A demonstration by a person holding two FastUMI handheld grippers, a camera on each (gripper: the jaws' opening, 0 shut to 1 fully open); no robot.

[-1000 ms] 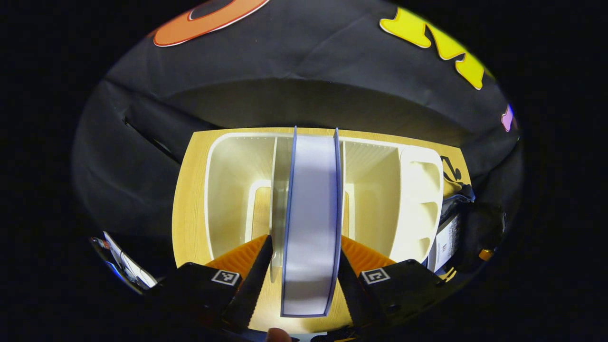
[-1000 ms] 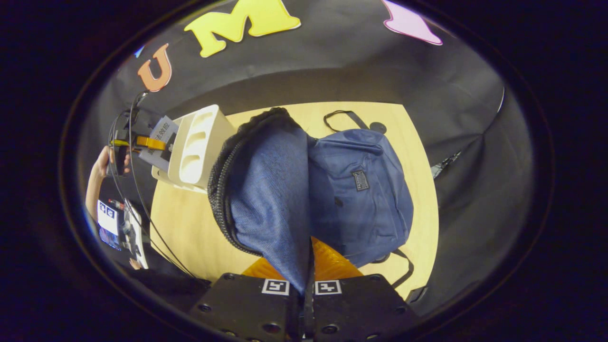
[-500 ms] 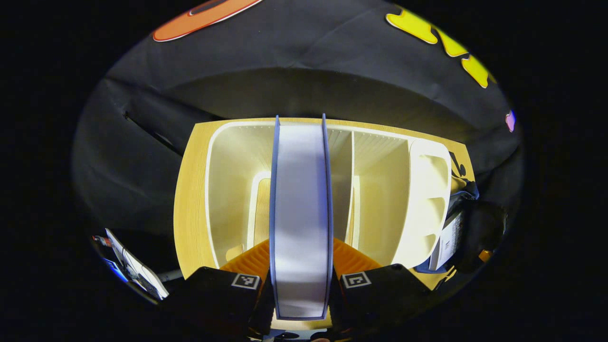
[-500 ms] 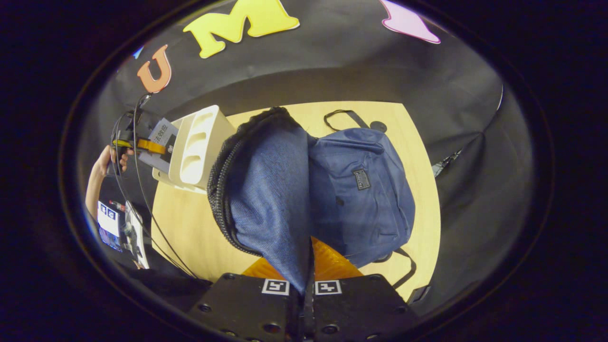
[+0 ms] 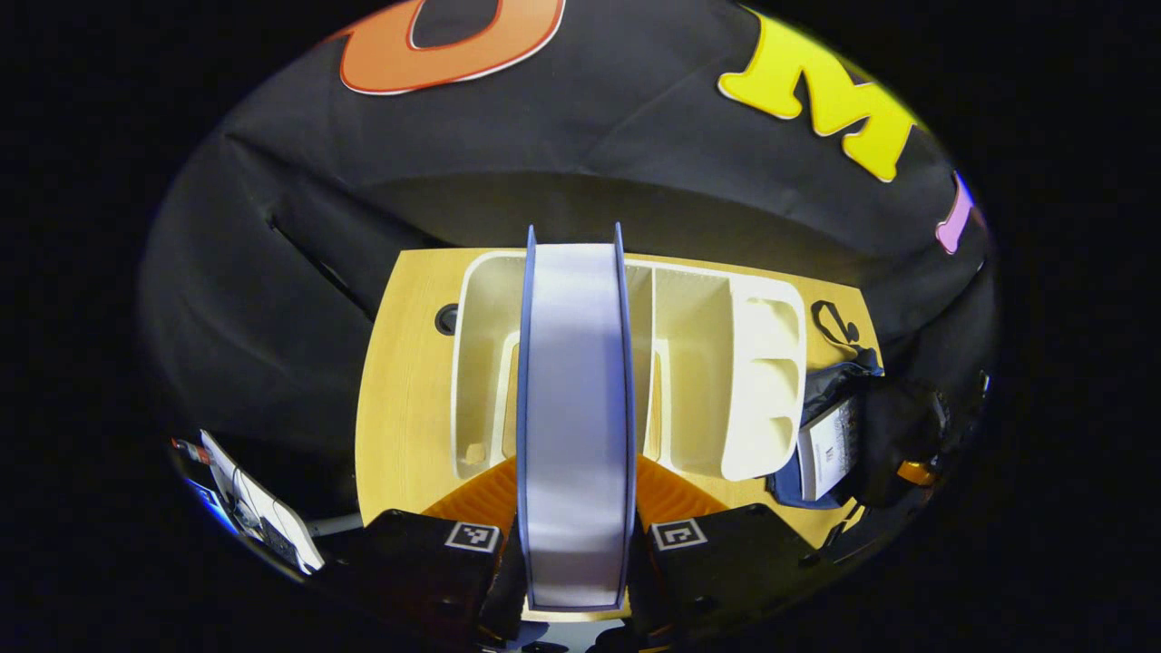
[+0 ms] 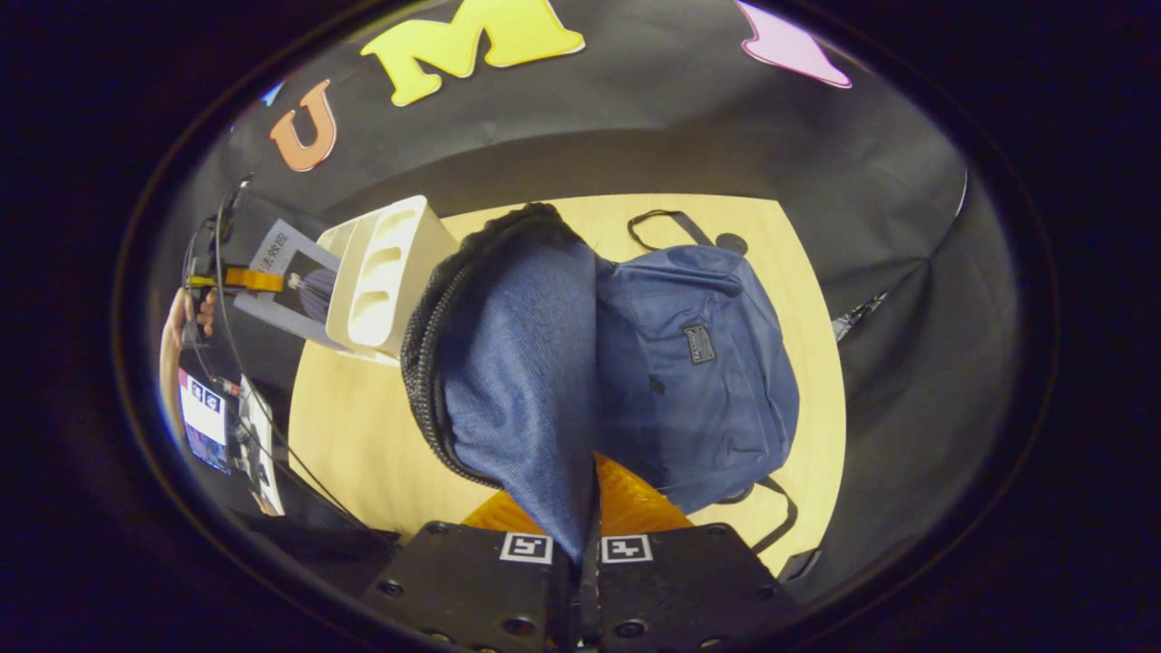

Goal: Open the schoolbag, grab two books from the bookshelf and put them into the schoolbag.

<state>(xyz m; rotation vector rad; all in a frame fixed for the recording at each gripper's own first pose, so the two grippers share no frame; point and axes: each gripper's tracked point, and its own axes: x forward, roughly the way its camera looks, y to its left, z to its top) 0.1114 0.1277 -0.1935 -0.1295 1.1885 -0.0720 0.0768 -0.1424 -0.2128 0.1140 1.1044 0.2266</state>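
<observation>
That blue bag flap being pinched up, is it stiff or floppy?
Probably floppy: the flap hangs in a soft fold from the right gripper, which is shut on it. It seems light, since a pinch at one edge holds it up. The schoolbag slumps on the table, so it would likely sag and drag rather than slide if pushed.

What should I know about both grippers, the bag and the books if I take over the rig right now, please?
Left gripper: shut on a book, held edge-on in front of the white bookshelf.
Right gripper: shut on the flap of the blue schoolbag, holding it up.
The schoolbag lies on the wooden table beside the bookshelf.
Done: schoolbag unzipped, a book gripped.
Left: carry this book into the schoolbag; whether a book is already in the bag cannot be told.
</observation>
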